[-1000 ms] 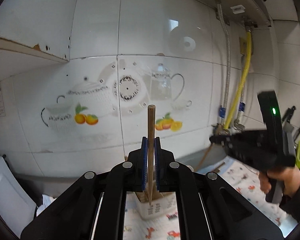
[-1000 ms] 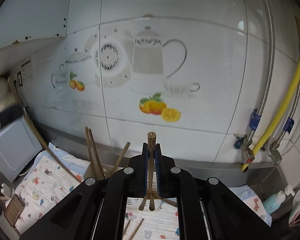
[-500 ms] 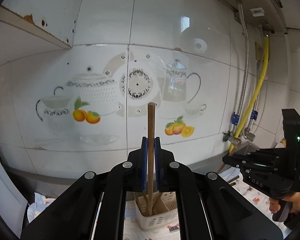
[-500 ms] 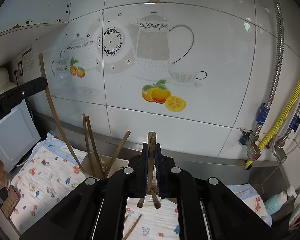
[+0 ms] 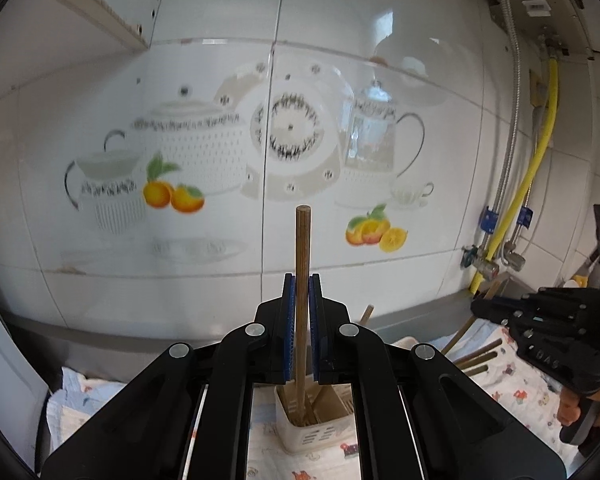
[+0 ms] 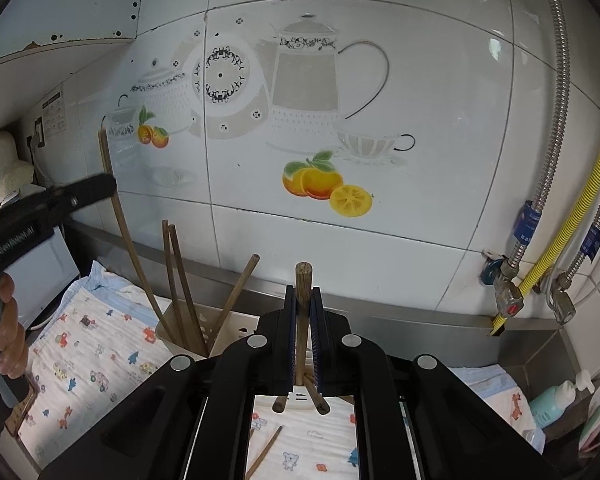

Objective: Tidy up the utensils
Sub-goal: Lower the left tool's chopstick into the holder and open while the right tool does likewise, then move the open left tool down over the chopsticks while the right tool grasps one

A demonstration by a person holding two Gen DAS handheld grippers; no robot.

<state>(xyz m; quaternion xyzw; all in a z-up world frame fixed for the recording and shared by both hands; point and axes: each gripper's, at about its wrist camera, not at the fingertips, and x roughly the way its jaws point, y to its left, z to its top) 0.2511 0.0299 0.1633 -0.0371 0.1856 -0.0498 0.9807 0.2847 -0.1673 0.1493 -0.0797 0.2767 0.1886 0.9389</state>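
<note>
Starting at the left: left gripper (image 5: 300,292) clamped on a wooden chopstick (image 5: 302,264), blue pads (image 5: 288,320) pressed on either side of the shaft, long axis upright, blunt end well above the jaws and the lower end already inside the mouth of the cream utensil holder (image 5: 316,428). Directly beneath this gripper, then, the target: no sideways travel needed, only a straight descent along the stick's own axis before release. Standing in the holder already, several more chopsticks (image 6: 180,280), leaning at different angles, so some risk of the incoming tip catching on them. Holder set on the printed cloth (image 6: 92,360) toward the back edge of the worktop, near the tiled wall. Further right: right gripper (image 6: 302,312) likewise closed on a second chopstick (image 6: 303,280), also roughly upright, with the holder lying down and to its left rather than under it. Loose on the cloth below it, another chopstick (image 6: 266,452) not yet collected. Judged from this, left hand nearer and better lined up for the drop; right hand better kept clear until the opening is free, then carried leftward over the rim.
</note>
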